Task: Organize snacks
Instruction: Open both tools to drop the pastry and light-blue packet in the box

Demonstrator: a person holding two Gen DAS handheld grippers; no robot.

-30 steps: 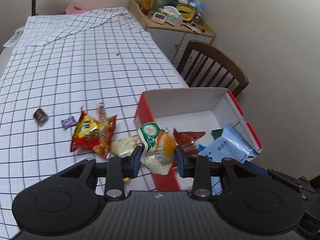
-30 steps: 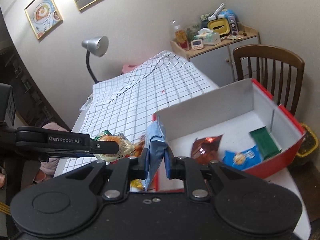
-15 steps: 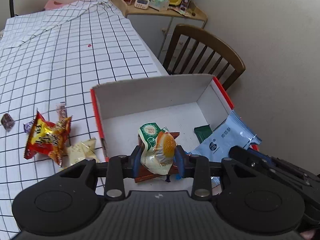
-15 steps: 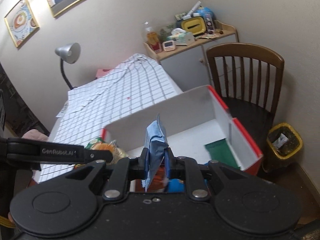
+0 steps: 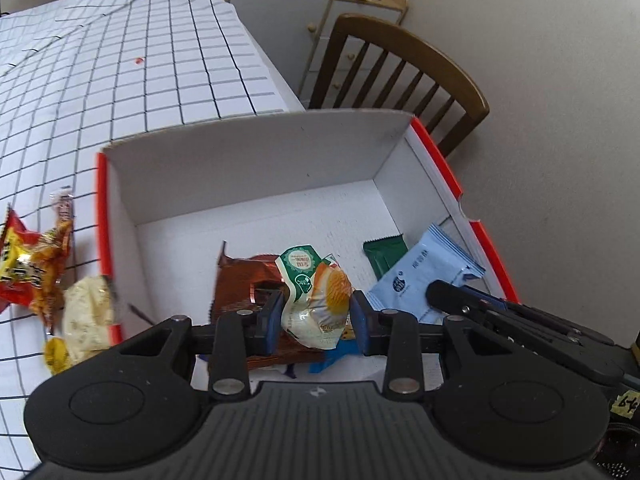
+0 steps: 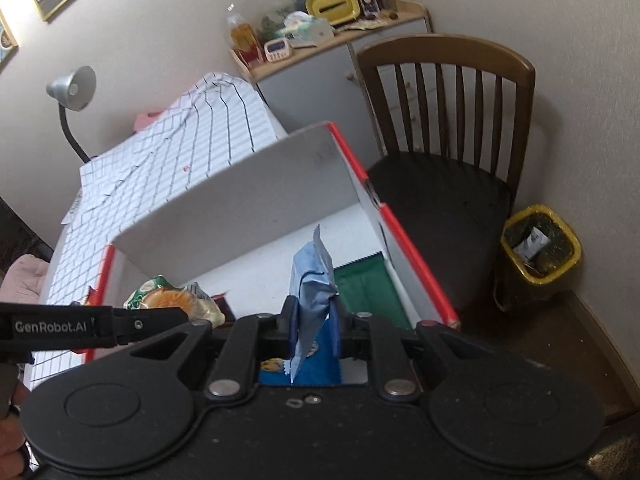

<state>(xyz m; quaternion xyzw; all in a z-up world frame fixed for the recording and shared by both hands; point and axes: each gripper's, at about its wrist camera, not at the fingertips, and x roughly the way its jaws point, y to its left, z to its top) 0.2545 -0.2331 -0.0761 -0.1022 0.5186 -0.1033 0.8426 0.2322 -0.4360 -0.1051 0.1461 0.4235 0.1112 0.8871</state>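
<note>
My left gripper [image 5: 314,320] is shut on a green and white snack packet [image 5: 314,294] and holds it above the red and white box [image 5: 240,160]. My right gripper [image 6: 314,330] is shut on a light blue packet [image 6: 314,284], also over the box [image 6: 248,192]. The blue packet [image 5: 420,276] shows at the right in the left wrist view. Inside the box lie a brown wrapper [image 5: 240,276], a green packet [image 5: 384,256] and a blue packet [image 6: 316,368]. On the table left of the box lie a red and yellow chip bag [image 5: 28,268] and a pale snack [image 5: 86,312].
The checked tablecloth [image 5: 120,72] covers the table. A wooden chair [image 6: 448,128] stands right of the box, with a yellow bin [image 6: 538,256] beside it. A cluttered cabinet [image 6: 328,36] and a grey desk lamp [image 6: 74,88] stand at the back.
Both grippers have moved right from over the table to above the box, each still holding its packet. The box fills more of both views.
</note>
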